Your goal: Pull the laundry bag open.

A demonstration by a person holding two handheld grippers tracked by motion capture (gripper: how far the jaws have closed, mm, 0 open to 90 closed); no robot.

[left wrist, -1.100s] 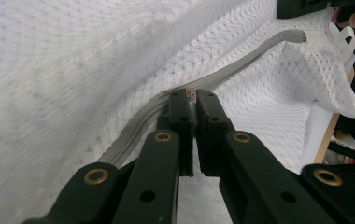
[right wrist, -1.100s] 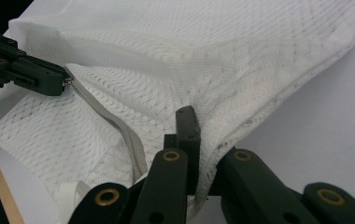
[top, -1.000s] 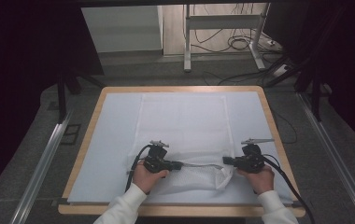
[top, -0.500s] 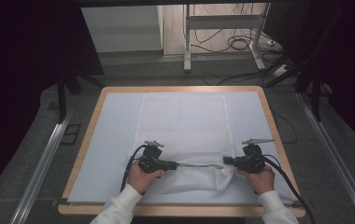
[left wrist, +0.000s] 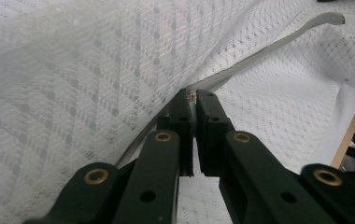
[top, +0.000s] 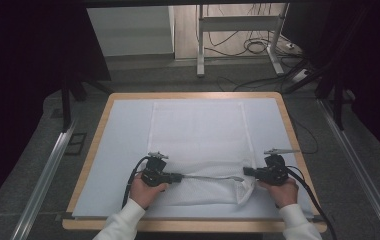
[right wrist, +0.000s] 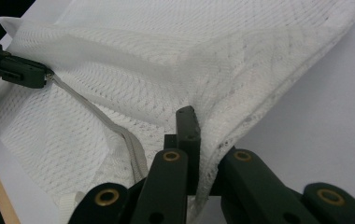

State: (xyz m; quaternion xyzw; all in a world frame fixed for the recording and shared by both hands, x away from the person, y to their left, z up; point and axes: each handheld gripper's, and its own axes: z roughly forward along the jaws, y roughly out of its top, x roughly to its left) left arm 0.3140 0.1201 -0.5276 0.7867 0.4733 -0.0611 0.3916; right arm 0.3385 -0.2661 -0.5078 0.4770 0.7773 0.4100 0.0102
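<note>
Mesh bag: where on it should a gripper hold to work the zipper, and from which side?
Grip the zipper pull at the mesh bag's near edge, coming in level from the left along the zipper line, as the left gripper does. The right gripper pinches the bag's right corner from the opposite side, likely keeping the limp mesh taut.

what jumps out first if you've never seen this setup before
The white mesh laundry bag spread down the middle of the wood-rimmed table, its near end lifted and folded. Next, the two black grippers at that near end: the left gripper shut on the bag's zipper strip, the right gripper pinching the mesh corner opposite. Beyond the table, cables lie on the floor.
</note>
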